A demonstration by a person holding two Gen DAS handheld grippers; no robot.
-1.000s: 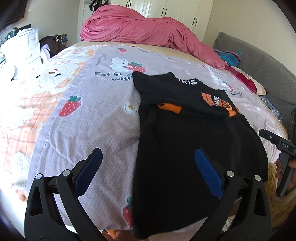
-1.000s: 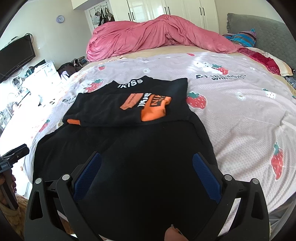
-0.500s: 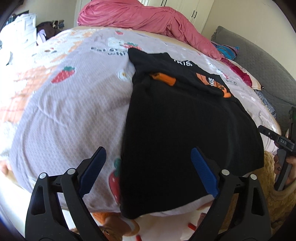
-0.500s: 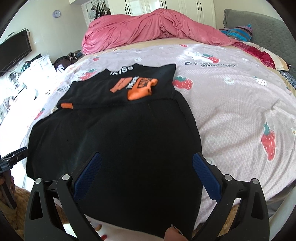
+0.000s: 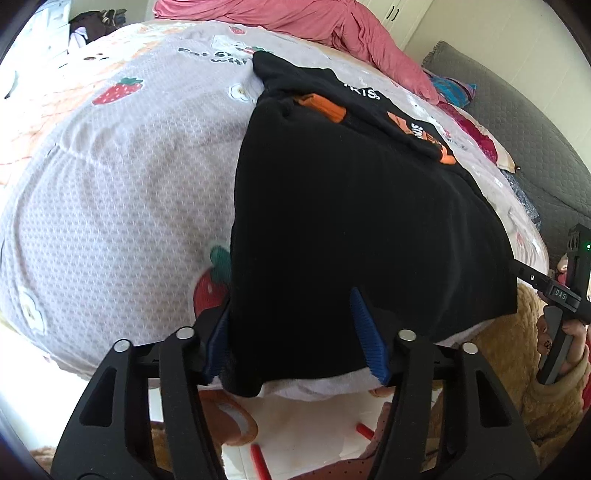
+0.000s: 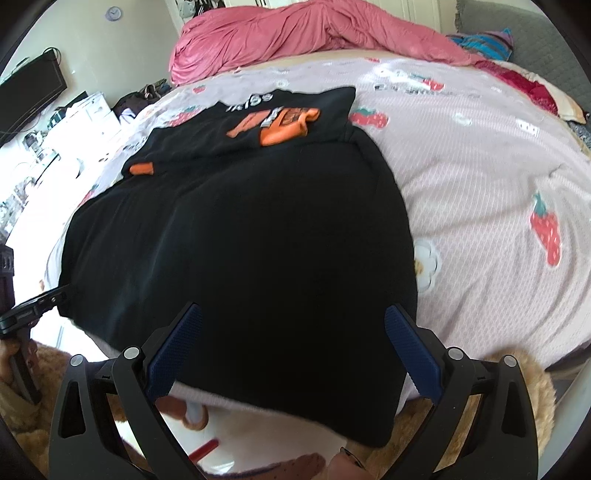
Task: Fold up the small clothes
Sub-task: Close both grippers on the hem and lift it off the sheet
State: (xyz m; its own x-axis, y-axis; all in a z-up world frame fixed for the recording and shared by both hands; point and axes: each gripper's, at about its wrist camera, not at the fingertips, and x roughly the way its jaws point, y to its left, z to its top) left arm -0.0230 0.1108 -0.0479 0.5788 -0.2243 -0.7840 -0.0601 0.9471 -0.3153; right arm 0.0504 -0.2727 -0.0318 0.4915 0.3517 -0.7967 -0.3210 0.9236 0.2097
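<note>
A black shirt (image 5: 351, 206) with orange cuffs and print lies flat on the bed, its sleeves folded across the chest and its hem hanging over the near edge. My left gripper (image 5: 295, 332) is open, its fingers straddling the hem's left corner, the left pad against the cloth edge. My right gripper (image 6: 291, 354) is open, its fingers either side of the hem's right part on the shirt (image 6: 240, 240). The right gripper's body shows in the left wrist view (image 5: 561, 295); the left gripper's body shows in the right wrist view (image 6: 29, 314).
The bed has a lilac strawberry-print cover (image 5: 110, 192) (image 6: 498, 206). A pink duvet (image 6: 314, 33) is heaped at the far side. A grey headboard (image 5: 524, 122) is at the right. A TV (image 6: 29, 88) and white furniture stand at the left. The floor (image 5: 314, 424) lies below.
Both grippers dropped and moved in to the shirt's hem at the bed's edge. The left jaws narrowed around the hem corner. The shirt has not moved.
</note>
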